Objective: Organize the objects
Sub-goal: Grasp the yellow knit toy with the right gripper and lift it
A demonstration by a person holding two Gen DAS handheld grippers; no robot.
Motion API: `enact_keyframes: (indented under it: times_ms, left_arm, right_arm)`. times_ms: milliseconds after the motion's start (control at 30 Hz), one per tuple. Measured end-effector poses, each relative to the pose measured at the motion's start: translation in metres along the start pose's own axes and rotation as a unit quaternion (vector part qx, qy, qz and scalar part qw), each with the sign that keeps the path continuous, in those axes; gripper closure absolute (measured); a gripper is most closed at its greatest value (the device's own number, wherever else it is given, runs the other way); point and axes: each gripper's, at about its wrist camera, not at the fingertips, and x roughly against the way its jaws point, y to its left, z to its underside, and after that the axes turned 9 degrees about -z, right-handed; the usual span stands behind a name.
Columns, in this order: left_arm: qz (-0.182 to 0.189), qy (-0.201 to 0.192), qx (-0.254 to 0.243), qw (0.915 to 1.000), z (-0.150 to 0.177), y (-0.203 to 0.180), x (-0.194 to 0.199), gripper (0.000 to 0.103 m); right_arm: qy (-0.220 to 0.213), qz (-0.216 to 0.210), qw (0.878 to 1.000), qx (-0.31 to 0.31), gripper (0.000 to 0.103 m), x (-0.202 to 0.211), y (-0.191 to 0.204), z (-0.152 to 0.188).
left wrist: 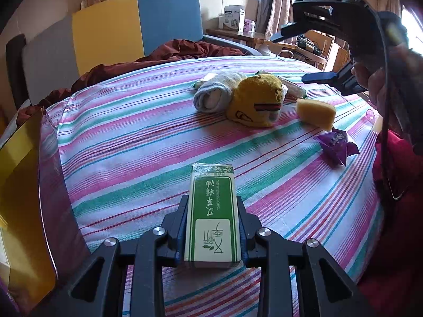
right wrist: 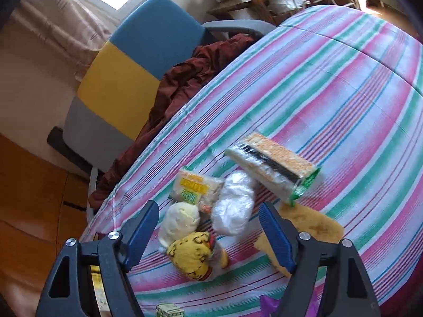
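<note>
Green box (left wrist: 212,216) clamped; socks (left wrist: 253,101) bundled.

- Left gripper (left wrist: 212,227): black plastic frame, angular linkage arms with triangular cut-outs, four round silver screw heads across the joints.
- Blue ribbed pads (left wrist: 182,235) lining the inner faces of its fingers.
- Right gripper (right wrist: 208,235): same black frame with triangular cut-outs, silver screws at the pivots, blue serrated pads (right wrist: 276,235) on both fingers.
- Seen from the left wrist camera, right gripper (left wrist: 290,58) with a curved black body and dark blue finger tips.
- Thin black cable (left wrist: 386,84) running down behind that body.
- Red sleeve (left wrist: 391,211) below and behind it.
</note>
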Motion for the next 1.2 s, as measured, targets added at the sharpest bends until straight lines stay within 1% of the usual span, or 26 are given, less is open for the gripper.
enact_keyframes:
  times_ms: [67, 167, 200, 233, 367, 433, 467, 500, 533, 567, 600, 667, 700, 767, 800, 867, 900, 933, 1000, 1067, 1100, 1133, 1200]
  left_arm:
    - [0.0, -0.001, 0.003, 1.0, 0.0, 0.0, 0.0, 0.072]
    - [0.002, -0.002, 0.007, 1.0, 0.001, 0.002, 0.0, 0.072]
    - [0.003, -0.003, 0.007, 1.0, 0.001, 0.002, 0.0, 0.072]
    - [0.003, -0.004, 0.008, 1.0, 0.002, 0.003, 0.0, 0.072]
    - [0.003, -0.008, 0.01, 0.9999, 0.004, 0.003, 0.001, 0.072]
    - [0.002, -0.01, 0.011, 0.9999, 0.005, 0.003, 0.001, 0.072]
    - [0.003, -0.01, 0.012, 0.9999, 0.005, 0.004, 0.001, 0.072]
    - [0.004, -0.01, 0.014, 0.9998, 0.005, 0.005, 0.001, 0.072]
    - [0.006, -0.01, 0.015, 0.9998, 0.005, 0.006, 0.001, 0.072]
    - [0.007, -0.01, 0.015, 0.9998, 0.005, 0.006, 0.001, 0.072]
    - [0.007, -0.01, 0.016, 0.9998, 0.005, 0.007, 0.001, 0.072]
    - [0.007, -0.009, 0.016, 0.9998, 0.005, 0.007, 0.002, 0.072]
    - [0.007, -0.008, 0.016, 0.9998, 0.005, 0.007, 0.002, 0.072]
    - [0.006, -0.007, 0.017, 0.9998, 0.006, 0.008, 0.003, 0.072]
    - [0.007, -0.007, 0.017, 0.9998, 0.006, 0.008, 0.003, 0.072]
    - [0.007, -0.008, 0.021, 0.9997, 0.007, 0.009, 0.003, 0.072]
    - [0.006, -0.008, 0.02, 0.9998, 0.007, 0.009, 0.003, 0.072]
    - [0.004, -0.009, 0.018, 0.9998, 0.007, 0.008, 0.003, 0.072]
    - [0.003, -0.01, 0.016, 0.9998, 0.006, 0.009, 0.003, 0.072]
    - [0.003, -0.008, 0.018, 0.9998, 0.007, 0.007, 0.004, 0.072]
    - [0.003, -0.008, 0.018, 0.9998, 0.007, 0.006, 0.004, 0.072]
    - [0.003, -0.008, 0.018, 0.9998, 0.006, 0.007, 0.003, 0.072]
    - [-0.002, -0.007, 0.017, 0.9998, 0.006, 0.005, 0.004, 0.072]
  right_arm:
    - [0.034, -0.011, 0.999, 0.037, 0.026, -0.013, 0.016, 0.007]
    - [0.072, 0.021, 0.993, 0.091, 0.026, -0.031, 0.033, 0.018]
    - [0.088, 0.02, 0.991, 0.098, 0.03, -0.036, 0.034, 0.022]
    - [0.101, 0.021, 0.989, 0.105, 0.031, -0.042, 0.036, 0.026]
    - [0.129, 0.064, 0.978, 0.149, 0.032, -0.057, 0.043, 0.036]
    - [0.143, 0.088, 0.972, 0.166, 0.036, -0.066, 0.041, 0.04]
    - [0.148, 0.107, 0.967, 0.179, 0.042, -0.071, 0.041, 0.043]
    - [0.151, 0.13, 0.96, 0.195, 0.054, -0.074, 0.041, 0.046]
    - [0.154, 0.143, 0.955, 0.209, 0.059, -0.078, 0.041, 0.049]
    - [0.159, 0.135, 0.954, 0.215, 0.063, -0.076, 0.041, 0.051]
    - [0.165, 0.111, 0.955, 0.221, 0.066, -0.074, 0.045, 0.053]
    - [0.186, 0.031, 0.951, 0.244, 0.066, -0.071, 0.061, 0.062]
    - [0.194, 0.011, 0.946, 0.259, 0.066, -0.071, 0.069, 0.067]
    - [0.222, -0.005, 0.937, 0.27, 0.066, -0.078, 0.072, 0.077]
    - [0.236, -0.02, 0.934, 0.269, 0.066, -0.079, 0.071, 0.079]
    - [0.243, -0.07, 0.932, 0.26, 0.066, -0.074, 0.073, 0.079]
    - [0.238, -0.081, 0.933, 0.259, 0.066, -0.072, 0.074, 0.077]
    - [0.234, -0.073, 0.934, 0.26, 0.066, -0.072, 0.072, 0.076]
    - [0.24, -0.03, 0.933, 0.265, 0.066, -0.08, 0.068, 0.08]
    - [0.256, 0.013, 0.926, 0.278, 0.066, -0.095, 0.066, 0.088]
    - [0.262, 0.028, 0.921, 0.287, 0.066, -0.099, 0.066, 0.092]
    - [0.26, 0.034, 0.918, 0.296, 0.066, -0.101, 0.067, 0.094]
    - [0.253, 0.038, 0.918, 0.302, 0.067, -0.1, 0.066, 0.093]
